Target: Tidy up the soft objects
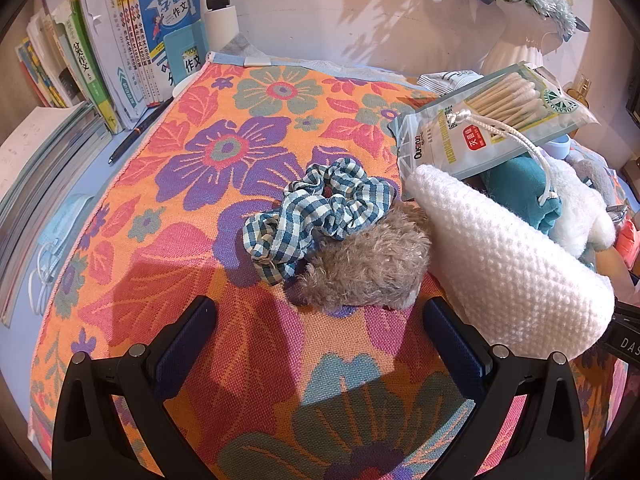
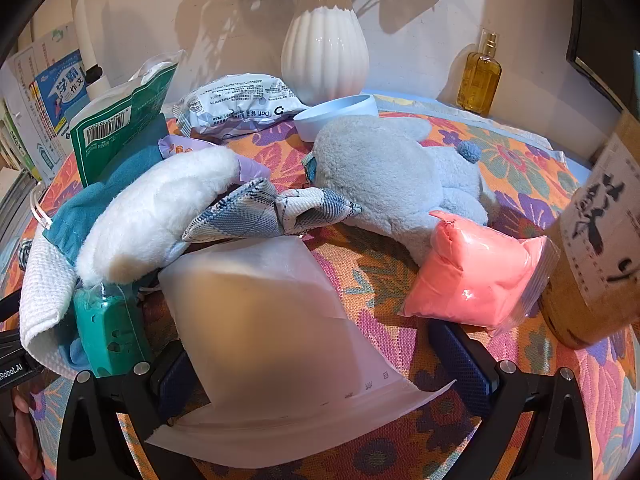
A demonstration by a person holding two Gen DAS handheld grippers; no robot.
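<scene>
Left wrist view: left gripper (image 1: 320,332) spread wide, empty, hovering over the floral cloth (image 1: 168,208) on the bench. Checked scrunchie (image 1: 316,216) and tan fuzzy toy (image 1: 368,264) lie touching, just ahead.

Right wrist view: right gripper (image 2: 316,360) also wide open; a translucent bag (image 2: 272,320) lies between its jaws, not pinched. Grey plush (image 2: 392,176), white plush (image 2: 160,208) and pink packet (image 2: 480,276) remain jumbled. Sorting looks barely begun.

The right gripper (image 2: 320,360) hangs wide open over a translucent white bag (image 2: 264,320) on the floral cloth (image 2: 520,152). Beyond lie a grey-blue plush toy (image 2: 392,172), a white plush (image 2: 160,216) and a pink packet (image 2: 480,276).
</scene>
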